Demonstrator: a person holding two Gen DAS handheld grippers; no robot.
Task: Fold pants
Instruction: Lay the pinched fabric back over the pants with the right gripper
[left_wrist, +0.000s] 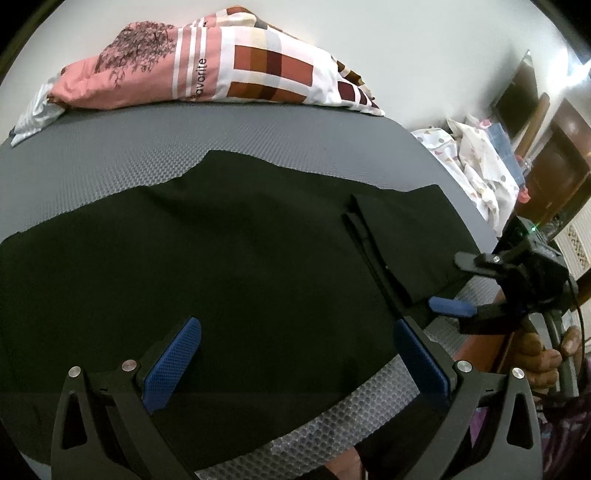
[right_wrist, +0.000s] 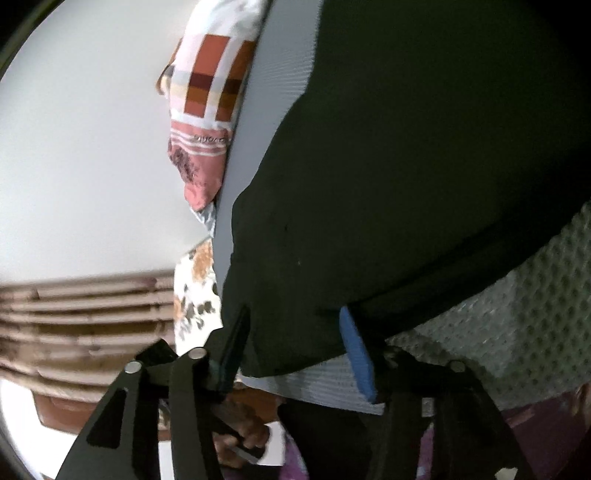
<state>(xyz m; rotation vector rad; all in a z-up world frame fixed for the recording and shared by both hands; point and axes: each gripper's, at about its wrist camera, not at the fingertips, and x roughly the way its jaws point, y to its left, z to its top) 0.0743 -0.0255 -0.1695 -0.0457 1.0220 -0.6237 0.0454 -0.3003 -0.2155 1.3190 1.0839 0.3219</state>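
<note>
Black pants (left_wrist: 229, 251) lie spread across a grey mattress (left_wrist: 110, 147), with a folded layer at their right end. My left gripper (left_wrist: 297, 325) hovers open over the near edge of the pants, and nothing sits between its blue pads (left_wrist: 173, 365). At the right end, my right gripper (left_wrist: 447, 282) is turned on its side and straddles the edge of the folded layer. In the right wrist view the pants (right_wrist: 406, 184) fill the frame and their corner hangs between that gripper's (right_wrist: 291, 317) fingers. The jaws stand wide apart, not pressing the cloth.
A pink and brown patterned pillow (left_wrist: 207, 66) lies at the far edge of the mattress. Rumpled white printed bedding (left_wrist: 476, 166) and dark wooden furniture (left_wrist: 565, 155) are to the right. A hand (left_wrist: 546, 354) holds the right gripper's handle.
</note>
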